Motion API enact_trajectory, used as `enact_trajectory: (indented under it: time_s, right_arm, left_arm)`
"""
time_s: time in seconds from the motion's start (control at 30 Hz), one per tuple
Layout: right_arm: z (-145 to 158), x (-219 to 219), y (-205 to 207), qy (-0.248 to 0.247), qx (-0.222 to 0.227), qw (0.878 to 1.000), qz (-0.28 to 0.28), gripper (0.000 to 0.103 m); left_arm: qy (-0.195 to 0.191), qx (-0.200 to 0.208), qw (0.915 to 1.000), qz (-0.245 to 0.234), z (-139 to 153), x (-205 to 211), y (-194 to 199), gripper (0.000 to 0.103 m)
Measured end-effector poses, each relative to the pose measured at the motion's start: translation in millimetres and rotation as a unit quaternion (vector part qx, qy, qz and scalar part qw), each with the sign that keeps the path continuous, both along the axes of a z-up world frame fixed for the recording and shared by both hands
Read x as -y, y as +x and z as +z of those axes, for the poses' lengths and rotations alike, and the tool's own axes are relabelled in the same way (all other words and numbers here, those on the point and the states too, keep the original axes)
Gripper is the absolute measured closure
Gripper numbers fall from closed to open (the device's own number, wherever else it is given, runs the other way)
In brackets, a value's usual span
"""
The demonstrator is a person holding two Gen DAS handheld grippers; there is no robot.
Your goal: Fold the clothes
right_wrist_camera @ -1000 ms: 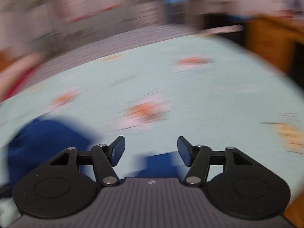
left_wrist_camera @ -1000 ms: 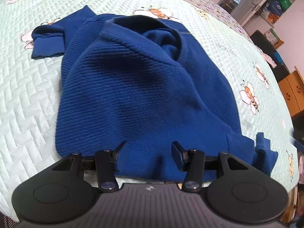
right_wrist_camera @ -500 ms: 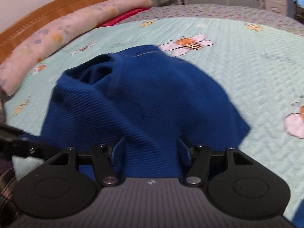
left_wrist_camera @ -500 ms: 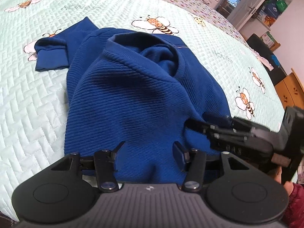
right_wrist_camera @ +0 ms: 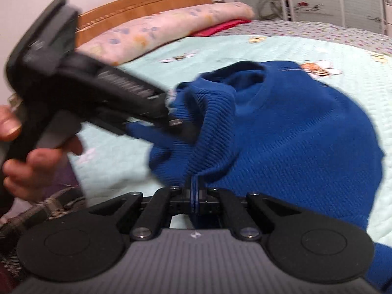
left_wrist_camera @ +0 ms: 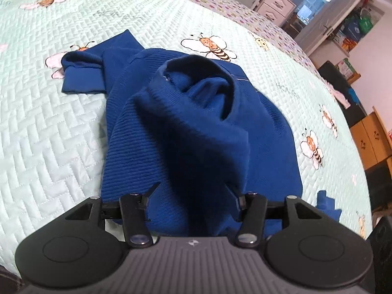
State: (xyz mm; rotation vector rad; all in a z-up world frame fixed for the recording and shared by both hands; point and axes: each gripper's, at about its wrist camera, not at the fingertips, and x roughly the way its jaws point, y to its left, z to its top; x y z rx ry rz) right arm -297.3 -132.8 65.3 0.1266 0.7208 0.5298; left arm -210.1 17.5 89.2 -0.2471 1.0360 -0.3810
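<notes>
One blue sweater on the bee-print quilt, and two grippers working its near hem! The right gripper has its fingers pinched tight together, a thin fold of blue fabric caught between them. The left gripper stands wide apart, cloth bunched up between its fingers but not squeezed. One sleeve cuff lies out to the left. One long pillow rests by the wooden headboard.
</notes>
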Motion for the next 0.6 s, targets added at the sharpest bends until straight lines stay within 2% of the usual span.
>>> enact_trajectory:
  time_s: [0.07,0.13,0.27,0.33,0.4,0.5,0.53,0.6]
  right_arm:
    - [0,-3,-1,-0.007,0.001,1.000,-0.007,0.103]
    - [-3,10,5,0.009,-0.015,0.999,-0.038,0.103]
    - [-9,45,14,0.050,-0.045,0.993,-0.101,0.102]
    - [-12,57,15,0.064,-0.057,0.989,-0.124,0.097]
    - [-14,62,13,0.078,-0.065,0.985,-0.143,0.096]
    - [-11,58,4,0.089,-0.059,0.981,-0.164,0.093]
    - [-10,56,1,0.088,-0.058,0.980,-0.169,0.087]
    - [-10,51,-4,0.089,-0.058,0.980,-0.170,0.086]
  left_arm:
    - [0.009,0.007,0.9999,0.004,3,-2,-1,0.046]
    - [0.014,0.025,0.9995,0.013,7,-11,-4,0.046]
    - [0.062,0.064,0.9951,0.040,8,-27,-7,0.046]
    - [0.081,0.071,0.9929,0.050,4,-32,-3,0.046]
    - [0.085,0.068,0.9926,0.054,-1,-33,3,0.046]
    - [0.097,0.081,0.9914,0.036,-8,-23,14,0.046]
    - [0.102,0.083,0.9910,0.022,-11,-19,19,0.046]
    - [0.105,0.059,0.9925,0.022,-22,-17,28,0.046]
